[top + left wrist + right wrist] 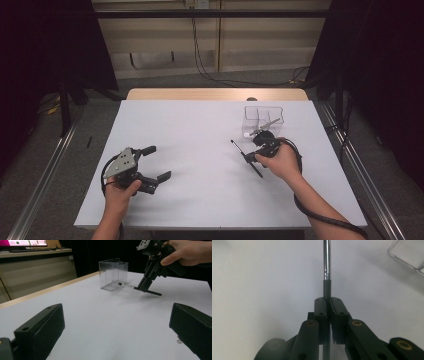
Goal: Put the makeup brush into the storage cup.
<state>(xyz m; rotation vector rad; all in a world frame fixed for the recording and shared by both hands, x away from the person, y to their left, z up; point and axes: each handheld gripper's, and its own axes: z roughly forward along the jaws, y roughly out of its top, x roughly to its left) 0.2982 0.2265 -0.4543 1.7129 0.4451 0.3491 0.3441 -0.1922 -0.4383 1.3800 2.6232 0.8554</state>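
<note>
- Right gripper (pixel 248 158) clamped tight on a thin black-handled tool with a shiny metal shaft (pixel 246 158), jaws pressed against the black handle in the right gripper view (pixel 327 292).
- Held low over the white table surface (pixel 200 145), tool slanting from beyond the jaws back toward the person's side.
- Just beyond the right gripper, a clear plastic divided container (pixel 263 119), a second thin metal-tipped tool (pixel 265 125) leaning inside it.
- Left gripper (pixel 155 162) well apart across the table, jaws wide apart, nothing between them, resting low on the white surface.
- From the left gripper view, clear container (pixel 113 273) ahead and the right gripper (pixel 145 287) beside it, tool shaft (pixel 127 285) reaching toward the container's base.
- Beyond the white sheet, a strip of pale wooden table edge (pixel 215 94).
- Grey floor, black curtains at both sides, dark cables (pixel 210 70) trailing down a pale wall behind.
</note>
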